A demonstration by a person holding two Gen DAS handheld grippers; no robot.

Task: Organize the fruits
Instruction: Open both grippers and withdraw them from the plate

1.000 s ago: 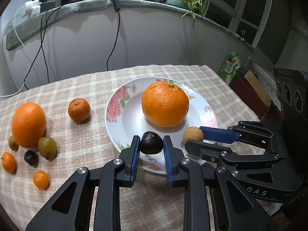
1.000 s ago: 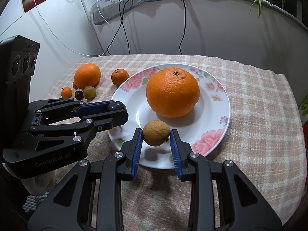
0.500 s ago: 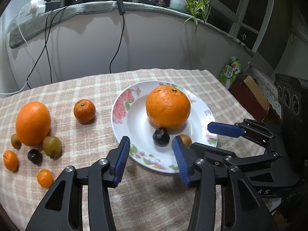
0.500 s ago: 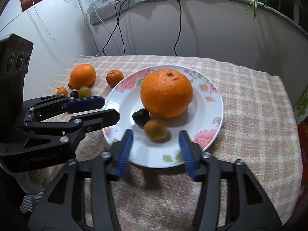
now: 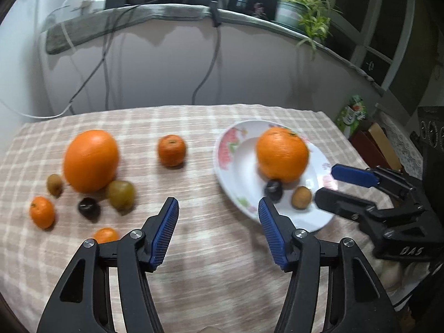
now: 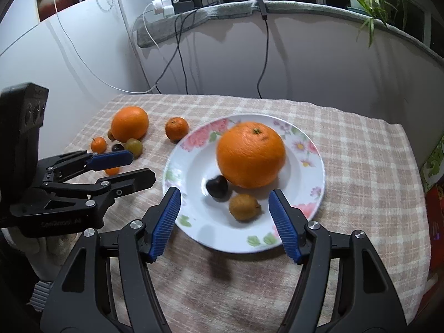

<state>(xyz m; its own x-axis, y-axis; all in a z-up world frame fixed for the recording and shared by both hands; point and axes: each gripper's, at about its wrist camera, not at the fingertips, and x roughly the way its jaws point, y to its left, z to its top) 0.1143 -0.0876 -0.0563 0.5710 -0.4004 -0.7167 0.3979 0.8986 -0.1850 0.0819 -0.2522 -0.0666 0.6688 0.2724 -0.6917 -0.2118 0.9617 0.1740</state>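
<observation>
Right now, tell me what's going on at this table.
A person is sorting fruit with two handheld grippers. The left gripper and right gripper have just been opening, and both are empty. The plate holds a big orange, a dark fruit and a small brown fruit. Seven more fruits wait on the cloth, left of the plate.

A checked cloth [image 6: 347, 166] covers the table. Far behind it runs a pale curved wall [image 6: 305, 63] with a grey ledge [image 6: 222, 9] on top; black cables [image 6: 263, 44] hang down it. A potted plant [image 5: 301, 14] stands far right. A green carton [image 5: 352, 113] sits right of the table.
</observation>
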